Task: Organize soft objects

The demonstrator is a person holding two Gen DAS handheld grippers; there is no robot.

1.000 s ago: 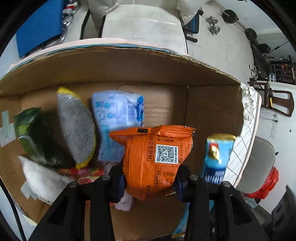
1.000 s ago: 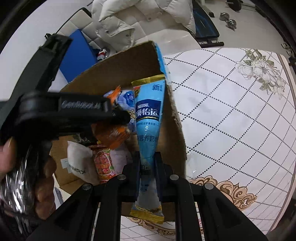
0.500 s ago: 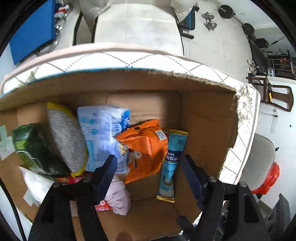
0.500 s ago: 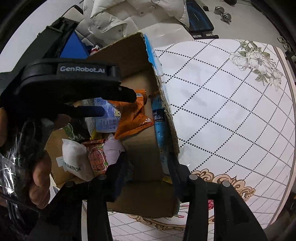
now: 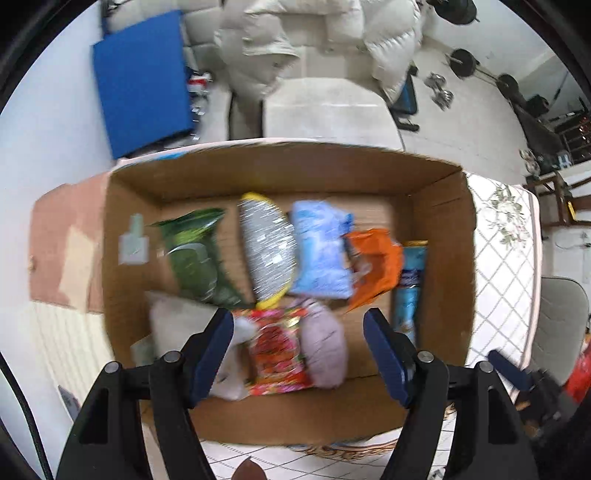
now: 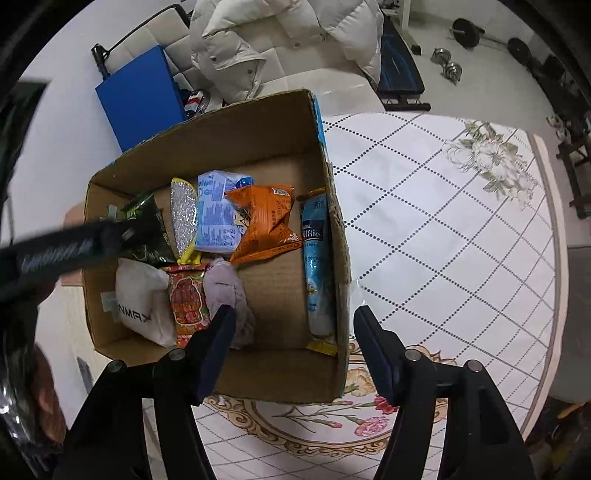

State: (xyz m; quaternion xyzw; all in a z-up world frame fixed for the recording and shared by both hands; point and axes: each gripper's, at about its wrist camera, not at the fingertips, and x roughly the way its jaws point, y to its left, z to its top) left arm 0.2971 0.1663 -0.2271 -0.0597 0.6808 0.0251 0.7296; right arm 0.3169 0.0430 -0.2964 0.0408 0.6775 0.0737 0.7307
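Note:
An open cardboard box (image 5: 439,229) (image 6: 280,365) stands on the table and holds several soft packs. The orange pack (image 5: 376,266) (image 6: 267,221) lies beside the tall blue pouch (image 5: 408,284) (image 6: 317,266), which rests along the box's right wall. A light blue pack (image 5: 321,251) (image 6: 218,214), a silver-and-yellow pack (image 5: 267,247), a green bag (image 5: 195,254), a red snack pack (image 5: 277,350) (image 6: 188,299), a mauve cloth (image 5: 325,347) and a white bag (image 6: 140,299) lie there too. My left gripper (image 5: 298,325) is open and empty above the box. My right gripper (image 6: 291,319) is open and empty above its near right corner.
The table (image 6: 443,229) has a white quilted cloth with flower prints. A white sofa with a puffy jacket (image 6: 288,33) and a blue board (image 6: 140,96) stand behind the box. Dumbbells (image 6: 450,66) lie on the floor. The left gripper's arm (image 6: 62,251) crosses the right wrist view.
Both grippers opened and let go: the orange pack and the blue pouch now lie in the box. Both grippers have pulled back and risen above it.

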